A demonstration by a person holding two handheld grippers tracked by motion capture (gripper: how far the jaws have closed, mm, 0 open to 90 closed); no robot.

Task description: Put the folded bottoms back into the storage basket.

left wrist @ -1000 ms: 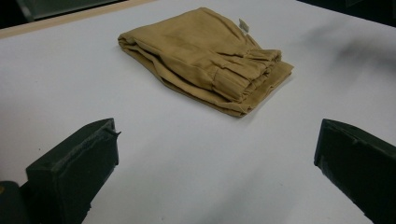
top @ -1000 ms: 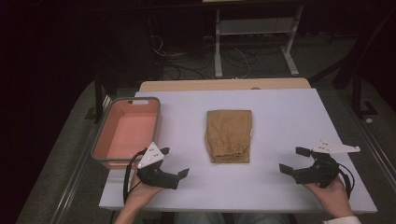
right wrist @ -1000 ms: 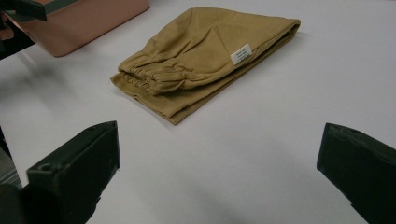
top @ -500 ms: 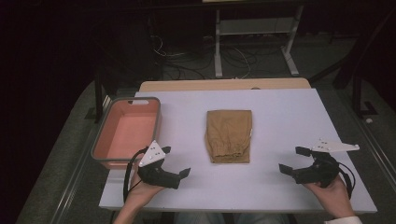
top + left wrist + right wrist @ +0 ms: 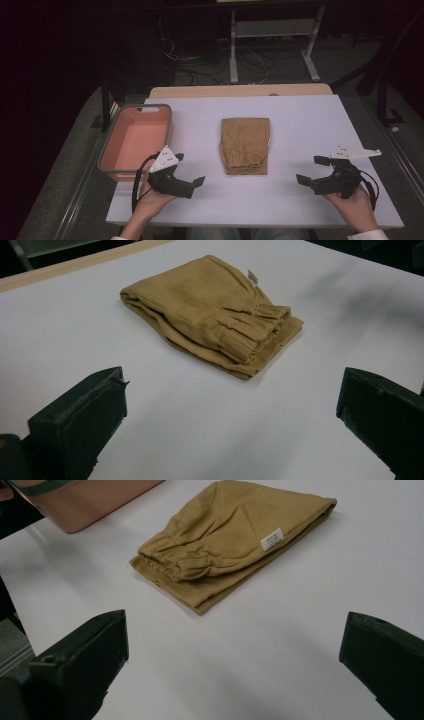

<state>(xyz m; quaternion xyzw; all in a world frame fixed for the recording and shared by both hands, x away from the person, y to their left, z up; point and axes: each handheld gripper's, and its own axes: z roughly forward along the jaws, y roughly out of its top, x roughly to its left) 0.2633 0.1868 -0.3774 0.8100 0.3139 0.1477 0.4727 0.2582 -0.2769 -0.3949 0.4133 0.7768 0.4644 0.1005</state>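
A folded tan garment (image 5: 245,145) with an elastic waistband lies flat in the middle of the white table (image 5: 300,120). The left gripper view shows the garment (image 5: 212,315) ahead, its waistband end nearest; the right gripper view shows the same garment (image 5: 230,537) with a small white label. My left gripper (image 5: 187,172) is held low near the front left, open and empty, pointing toward the cloth. My right gripper (image 5: 312,170) is at the front right, also open and empty, well apart from the garment.
A pink plastic bin (image 5: 135,142) with a grey rim stands at the table's left edge, just behind my left gripper; a corner of the bin (image 5: 85,500) is in the right gripper view. Beyond the table are dark floor, cables and a white stand (image 5: 272,40).
Both grippers have barely shifted; the left one crept slightly right. The garment and bin stayed put.
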